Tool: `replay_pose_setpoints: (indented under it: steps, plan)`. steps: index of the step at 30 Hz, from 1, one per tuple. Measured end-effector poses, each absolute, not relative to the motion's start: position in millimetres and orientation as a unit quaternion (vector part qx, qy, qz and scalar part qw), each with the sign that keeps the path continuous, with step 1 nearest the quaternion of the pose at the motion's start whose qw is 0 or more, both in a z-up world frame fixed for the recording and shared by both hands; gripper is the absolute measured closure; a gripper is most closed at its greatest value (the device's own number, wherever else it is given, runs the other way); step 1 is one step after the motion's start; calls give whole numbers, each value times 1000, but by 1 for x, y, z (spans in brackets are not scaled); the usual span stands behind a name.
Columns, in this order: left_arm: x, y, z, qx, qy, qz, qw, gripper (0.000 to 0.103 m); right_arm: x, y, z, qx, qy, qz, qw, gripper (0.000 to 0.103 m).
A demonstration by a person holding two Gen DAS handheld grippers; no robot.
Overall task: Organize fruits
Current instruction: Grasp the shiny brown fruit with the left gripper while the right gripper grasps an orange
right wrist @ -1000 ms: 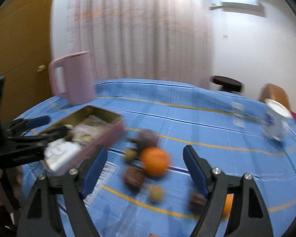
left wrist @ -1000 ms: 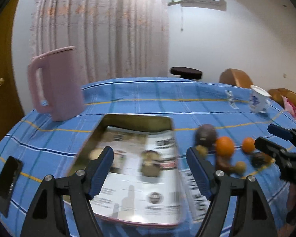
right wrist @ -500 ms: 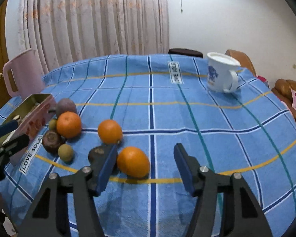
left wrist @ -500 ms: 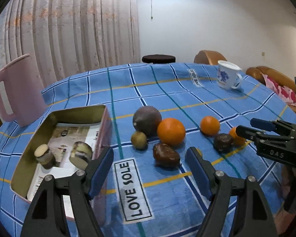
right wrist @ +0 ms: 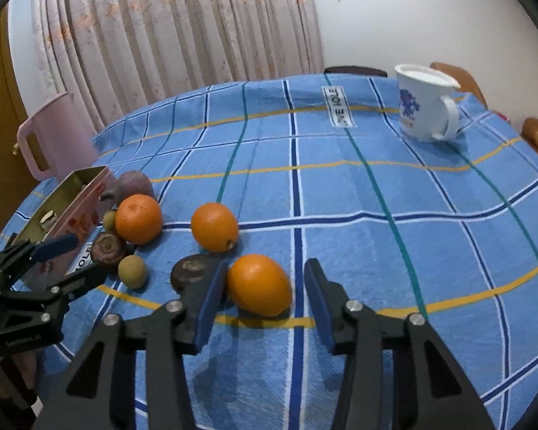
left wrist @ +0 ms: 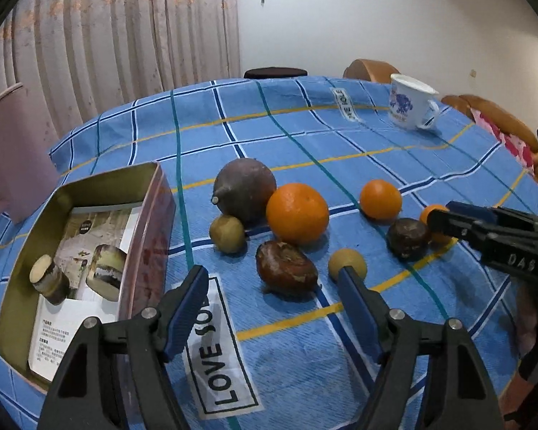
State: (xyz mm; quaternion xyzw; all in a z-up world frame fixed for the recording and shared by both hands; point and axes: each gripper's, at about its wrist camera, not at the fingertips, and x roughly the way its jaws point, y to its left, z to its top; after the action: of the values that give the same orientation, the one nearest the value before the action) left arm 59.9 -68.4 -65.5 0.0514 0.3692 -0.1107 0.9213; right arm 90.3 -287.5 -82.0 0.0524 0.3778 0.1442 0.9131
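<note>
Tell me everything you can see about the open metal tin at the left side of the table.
The rectangular metal tin is lidless, with gold-coloured inner walls and a pinkish-red outside. It lies flat on the blue checked tablecloth, in front of the pink plastic jug and left of the fruits. Inside lie printed paper leaflets and two short round jars, tipped over. Nothing grips it; the left tool hangs open to its right, near its right wall.
</note>
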Motion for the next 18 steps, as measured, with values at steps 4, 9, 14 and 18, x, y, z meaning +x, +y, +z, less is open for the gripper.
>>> replay_pose_setpoints:
  steps: [4, 9, 14, 18]
  plan:
    - [63, -65, -63, 49, 371, -103, 921, 44, 90, -287, -82, 56, 379, 142, 913, 54]
    - [59, -73, -64, 56, 371, -109, 921, 45, 89, -283, -82, 43, 377, 137, 915, 54]
    - [77, -64, -76, 3, 414, -132, 901, 58, 92, -284, -84, 47, 385, 147, 910, 54]
    - [78, -58, -74, -20, 409, -136, 902, 64, 93, -284, -86, 53, 389, 163, 905, 59]
